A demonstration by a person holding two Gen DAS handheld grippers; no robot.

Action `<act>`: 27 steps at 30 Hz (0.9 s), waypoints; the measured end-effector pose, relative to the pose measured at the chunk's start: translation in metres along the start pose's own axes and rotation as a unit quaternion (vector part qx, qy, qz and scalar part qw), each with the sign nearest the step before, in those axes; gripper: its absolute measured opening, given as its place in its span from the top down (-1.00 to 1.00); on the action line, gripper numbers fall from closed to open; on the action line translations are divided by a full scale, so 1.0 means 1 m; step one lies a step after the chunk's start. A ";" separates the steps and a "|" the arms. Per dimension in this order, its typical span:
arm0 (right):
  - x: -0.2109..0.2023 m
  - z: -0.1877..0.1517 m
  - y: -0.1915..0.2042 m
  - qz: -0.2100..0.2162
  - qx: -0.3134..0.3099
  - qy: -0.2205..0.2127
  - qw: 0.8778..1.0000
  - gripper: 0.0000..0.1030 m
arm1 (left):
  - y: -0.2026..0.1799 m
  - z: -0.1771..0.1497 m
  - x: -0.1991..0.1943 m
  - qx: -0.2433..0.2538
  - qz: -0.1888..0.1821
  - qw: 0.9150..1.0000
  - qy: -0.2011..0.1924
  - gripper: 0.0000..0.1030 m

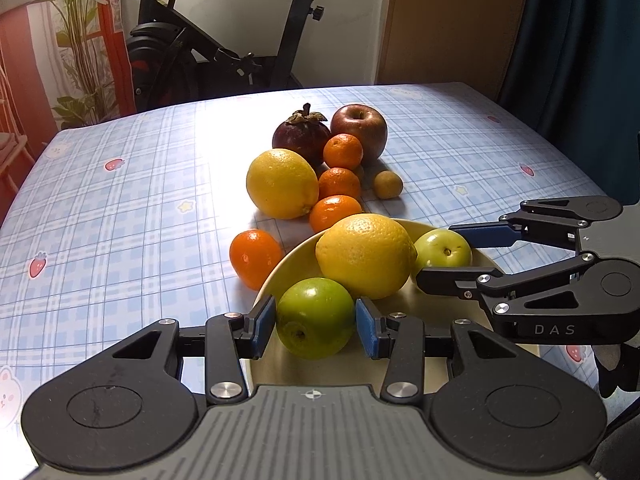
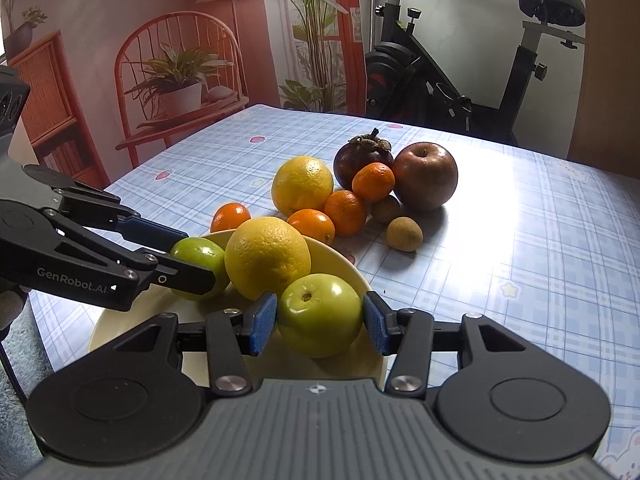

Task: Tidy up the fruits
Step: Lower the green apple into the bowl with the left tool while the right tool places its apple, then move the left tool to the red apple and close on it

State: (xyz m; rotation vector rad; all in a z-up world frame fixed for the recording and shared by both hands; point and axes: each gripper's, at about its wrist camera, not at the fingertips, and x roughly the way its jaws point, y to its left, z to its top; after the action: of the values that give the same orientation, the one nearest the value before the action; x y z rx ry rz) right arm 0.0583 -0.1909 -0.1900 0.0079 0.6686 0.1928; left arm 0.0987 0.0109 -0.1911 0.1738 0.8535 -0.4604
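A pale yellow bowl holds a yellow citrus and two green apples. My left gripper has its blue pads against the sides of one green apple; it also shows in the right wrist view. My right gripper has its pads against the other green apple, which also shows in the left wrist view. Both apples sit inside the bowl. On the cloth beyond lie another yellow citrus, several tangerines, a red apple, a mangosteen and two small brown fruits.
The table has a blue plaid cloth. An exercise bike stands behind the far edge, and a wicker chair with a potted plant stands off the table's left side.
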 end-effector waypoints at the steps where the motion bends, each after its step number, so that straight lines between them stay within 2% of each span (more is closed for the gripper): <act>1: 0.000 0.000 0.000 0.000 0.002 0.000 1.000 0.00 | 0.001 0.000 -0.002 -0.002 0.000 1.000 -0.001 0.09; 12: -0.019 0.008 -0.006 -0.004 0.016 -0.025 1.000 -0.05 | 0.017 0.011 -0.023 -0.043 0.003 0.998 -0.040 0.10; 18: -0.027 0.021 -0.022 -0.017 0.015 -0.036 0.999 -0.04 | 0.033 0.026 -0.031 -0.074 0.009 0.995 -0.063 0.11; 21: -0.026 0.030 -0.034 -0.021 0.024 -0.040 0.999 0.06 | 0.041 0.038 -0.031 -0.086 0.012 0.994 -0.068 0.16; 23: -0.023 0.036 -0.043 -0.023 0.027 -0.041 0.999 0.16 | 0.045 0.048 -0.029 -0.090 0.014 0.993 -0.071 0.29; 24: -0.021 0.039 -0.047 -0.023 0.030 -0.040 0.998 0.24 | 0.046 0.052 -0.028 -0.091 0.014 0.993 -0.071 0.30; 27: -0.011 0.047 -0.057 -0.022 0.034 -0.036 0.999 0.31 | 0.046 0.068 -0.024 -0.091 0.016 0.993 -0.073 0.30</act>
State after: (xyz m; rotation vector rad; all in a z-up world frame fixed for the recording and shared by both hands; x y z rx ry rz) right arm 0.0891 -0.2463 -0.1504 0.0663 0.6028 0.1273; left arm 0.1523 0.0377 -0.1302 -0.0149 0.7437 -0.3591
